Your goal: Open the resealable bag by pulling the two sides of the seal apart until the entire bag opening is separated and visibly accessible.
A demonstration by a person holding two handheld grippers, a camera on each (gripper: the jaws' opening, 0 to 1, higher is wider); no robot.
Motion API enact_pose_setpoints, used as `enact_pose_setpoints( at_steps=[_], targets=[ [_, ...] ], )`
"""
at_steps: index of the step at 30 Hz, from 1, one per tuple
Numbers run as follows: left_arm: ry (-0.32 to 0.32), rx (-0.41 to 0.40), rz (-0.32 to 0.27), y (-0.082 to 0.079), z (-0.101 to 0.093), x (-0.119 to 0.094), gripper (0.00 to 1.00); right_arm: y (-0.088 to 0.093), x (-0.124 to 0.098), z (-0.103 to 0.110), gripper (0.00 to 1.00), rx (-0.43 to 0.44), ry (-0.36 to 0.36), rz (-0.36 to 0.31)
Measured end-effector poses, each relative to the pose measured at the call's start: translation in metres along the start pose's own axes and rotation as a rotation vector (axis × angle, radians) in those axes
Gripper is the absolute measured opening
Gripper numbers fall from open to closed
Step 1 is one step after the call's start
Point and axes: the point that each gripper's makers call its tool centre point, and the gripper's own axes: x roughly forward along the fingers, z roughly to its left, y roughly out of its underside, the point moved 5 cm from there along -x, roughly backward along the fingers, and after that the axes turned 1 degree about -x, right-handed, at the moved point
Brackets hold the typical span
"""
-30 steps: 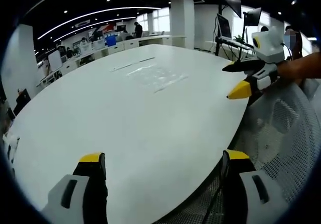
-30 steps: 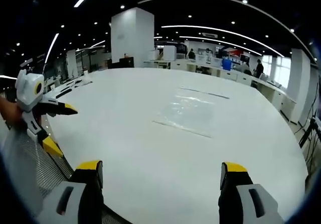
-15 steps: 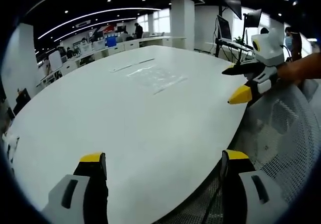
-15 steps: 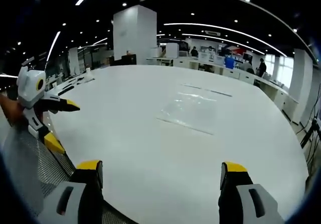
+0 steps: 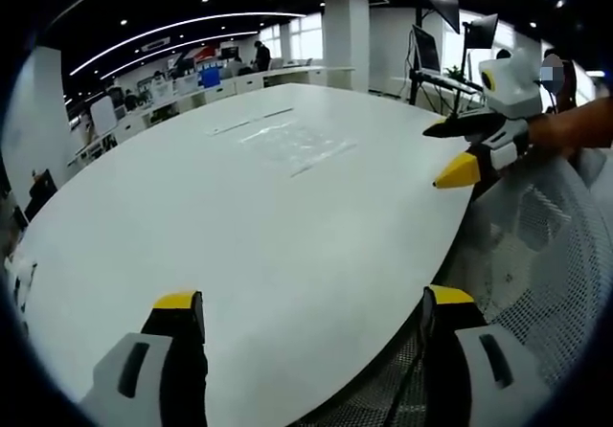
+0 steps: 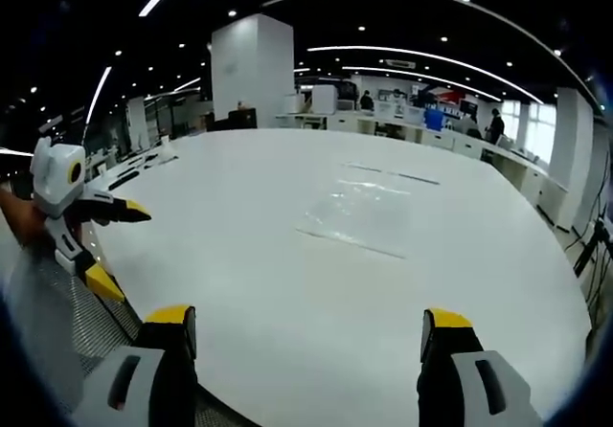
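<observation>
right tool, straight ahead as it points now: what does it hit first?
Probably the white table top, short of the clear resealable bag lying flat further along that line. The right tool is open and empty; nothing else stands in between, though depth is hard to judge.

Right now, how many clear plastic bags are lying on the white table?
1: the bag lies flat mid-table, apart from both open grippers; the left gripper view shows it farther off.
</observation>
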Motion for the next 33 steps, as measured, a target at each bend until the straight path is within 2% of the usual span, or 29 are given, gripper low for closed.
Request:
enact_pose_setpoints(
  at_steps=[27, 33],
  targets=[
    [0.010, -0.019, -0.021, -0.005, 0.003, 0.000, 0.93, -0.004, 0.001, -0.008, 0.98, 0.036, 0.010, 0.002],
    [0.021, -0.083, -0.033, -0.013, 0.008, -0.002, 0.94, -0.011, 0.001, -0.010, 0.97, 0.038, -0.020, 0.008]
  ],
)
